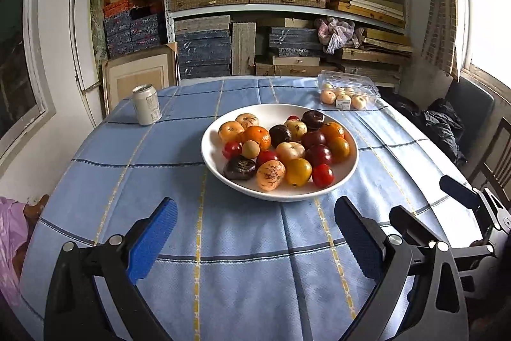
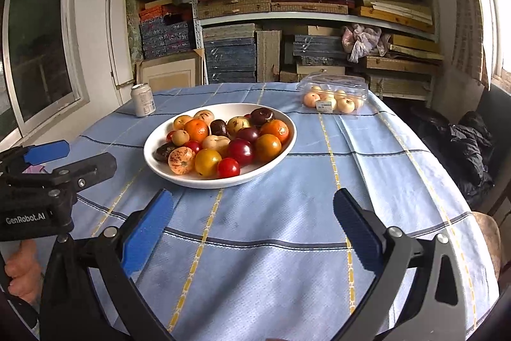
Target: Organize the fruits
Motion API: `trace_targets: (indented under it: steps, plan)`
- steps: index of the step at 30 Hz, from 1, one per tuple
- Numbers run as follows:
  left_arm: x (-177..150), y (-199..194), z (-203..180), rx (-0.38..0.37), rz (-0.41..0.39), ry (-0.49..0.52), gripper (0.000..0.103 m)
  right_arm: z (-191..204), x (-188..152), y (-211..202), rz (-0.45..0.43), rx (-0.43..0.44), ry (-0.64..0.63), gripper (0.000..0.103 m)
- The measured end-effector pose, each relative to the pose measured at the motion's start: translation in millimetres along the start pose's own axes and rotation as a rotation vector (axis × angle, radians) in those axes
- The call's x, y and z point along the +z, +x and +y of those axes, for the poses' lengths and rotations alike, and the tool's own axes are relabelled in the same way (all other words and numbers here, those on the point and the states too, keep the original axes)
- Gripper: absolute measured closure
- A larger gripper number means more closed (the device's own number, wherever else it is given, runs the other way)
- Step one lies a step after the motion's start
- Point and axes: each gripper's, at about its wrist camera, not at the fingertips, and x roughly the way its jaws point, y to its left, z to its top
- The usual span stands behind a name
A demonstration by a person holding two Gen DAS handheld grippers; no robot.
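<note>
A round table under a blue checked cloth (image 1: 242, 245) carries a wide white bowl (image 1: 210, 149) set a little past its middle, and the bowl is heaped with fruit (image 1: 289, 151): oranges, red and dark plums, yellow and pale speckled pieces, all touching one another in a loose pile. In the right wrist view the same bowl (image 2: 153, 146) sits left of centre. Behind the bowl, at the far right edge of the table, lies a clear plastic box (image 1: 348, 90) that holds a few pale round fruits and bears a small label. At the far left of the table stands a can (image 1: 146, 104), upright and well apart from the bowl. The left gripper (image 1: 255, 232) hovers above the cloth on the near side of the bowl, its blue pads spread wide with nothing between them. The right gripper (image 2: 252, 229) hangs likewise over bare cloth, near and to the right of the bowl, its jaws wide apart and holding nothing. Each camera catches the other tool at the edge of its frame, and a hand (image 2: 20, 274) grips the left tool's handle. Shelves (image 1: 287, 8) stacked with flat boxes fill the wall behind the table.
</note>
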Motion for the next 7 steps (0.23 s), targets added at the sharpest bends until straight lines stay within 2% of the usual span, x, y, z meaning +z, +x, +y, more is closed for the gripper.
trace_targets:
  steps: [7]
  plan:
    - [1.5,-1.6,-8.0,0.003,-0.010,0.033,0.004,-5.9,-1.5,0.9,0.009,0.002,0.014,0.004]
